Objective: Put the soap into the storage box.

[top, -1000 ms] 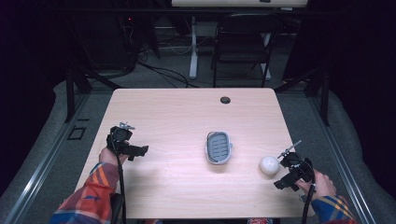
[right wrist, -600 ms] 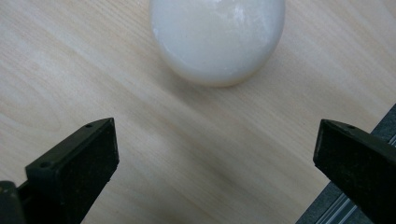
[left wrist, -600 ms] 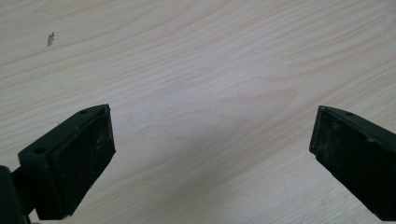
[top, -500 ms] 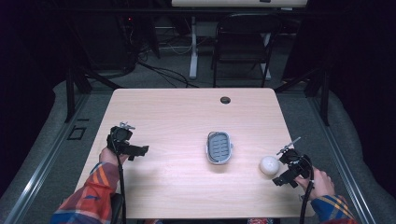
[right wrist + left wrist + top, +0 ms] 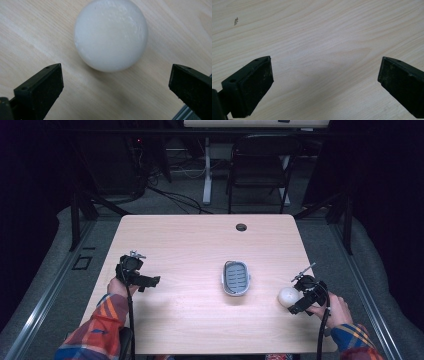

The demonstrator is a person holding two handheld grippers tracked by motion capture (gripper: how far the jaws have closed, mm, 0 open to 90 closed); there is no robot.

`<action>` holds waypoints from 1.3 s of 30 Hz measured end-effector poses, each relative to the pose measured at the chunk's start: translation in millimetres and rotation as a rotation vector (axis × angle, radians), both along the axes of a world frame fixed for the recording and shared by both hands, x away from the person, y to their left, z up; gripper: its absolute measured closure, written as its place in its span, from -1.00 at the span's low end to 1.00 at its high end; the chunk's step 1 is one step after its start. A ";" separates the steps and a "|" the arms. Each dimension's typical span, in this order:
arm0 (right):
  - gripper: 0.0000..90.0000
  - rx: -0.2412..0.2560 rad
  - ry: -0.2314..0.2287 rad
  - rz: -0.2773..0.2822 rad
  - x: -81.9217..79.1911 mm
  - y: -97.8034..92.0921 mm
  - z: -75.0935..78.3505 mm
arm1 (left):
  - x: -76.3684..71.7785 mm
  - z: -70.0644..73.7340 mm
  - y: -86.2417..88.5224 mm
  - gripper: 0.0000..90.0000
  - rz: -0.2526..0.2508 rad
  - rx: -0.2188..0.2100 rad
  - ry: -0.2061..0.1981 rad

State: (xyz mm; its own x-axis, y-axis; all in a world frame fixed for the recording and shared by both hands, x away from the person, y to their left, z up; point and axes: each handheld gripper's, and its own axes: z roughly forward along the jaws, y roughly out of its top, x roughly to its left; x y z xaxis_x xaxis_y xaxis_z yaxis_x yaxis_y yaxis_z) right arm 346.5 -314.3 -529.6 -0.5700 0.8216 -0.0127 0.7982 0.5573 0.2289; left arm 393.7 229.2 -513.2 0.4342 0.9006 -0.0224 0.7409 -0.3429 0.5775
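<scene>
The high view looks forward and down from above the person's side, taking in the whole counter (image 5: pixel 200 245) from its near edge to the dark floor and chair (image 5: pixel 260 165) beyond the far edge. The left gripper view rides on the left hand-held gripper (image 5: pixel 150 281) and looks steeply down from very near at bare wood grain between its own jaws. The right gripper view rides on the right hand-held gripper (image 5: pixel 296 301) and looks down, just as near, at the white ball (image 5: pixel 111 35) beyond its jaws. That ball (image 5: pixel 288 296) on the counter's near right is what the high view and the right gripper view share; the left gripper view shares with the high view a patch of near-left counter.
</scene>
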 end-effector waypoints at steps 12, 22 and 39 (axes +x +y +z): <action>-1.00 -0.124 0.107 0.148 25.7 17.1 2.2 | 0.0 -0.1 0.2 -1.00 0.001 0.000 0.005; -0.94 -0.044 0.058 0.068 27.7 28.1 -10.8 | 0.2 0.3 0.1 -1.00 -0.003 -0.002 0.006; -0.47 -0.084 0.074 0.078 31.2 26.4 -9.1 | 1.7 -0.8 -0.5 -1.00 -0.009 0.003 0.023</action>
State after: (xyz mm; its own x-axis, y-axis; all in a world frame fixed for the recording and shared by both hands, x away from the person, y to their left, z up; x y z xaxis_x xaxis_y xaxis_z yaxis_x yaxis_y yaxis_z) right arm 377.8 -287.9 -538.6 -0.6342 0.7724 -0.0352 0.7645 0.6333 0.1202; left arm 395.3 228.7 -514.0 0.4415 0.8968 -0.0294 0.7506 -0.3512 0.5596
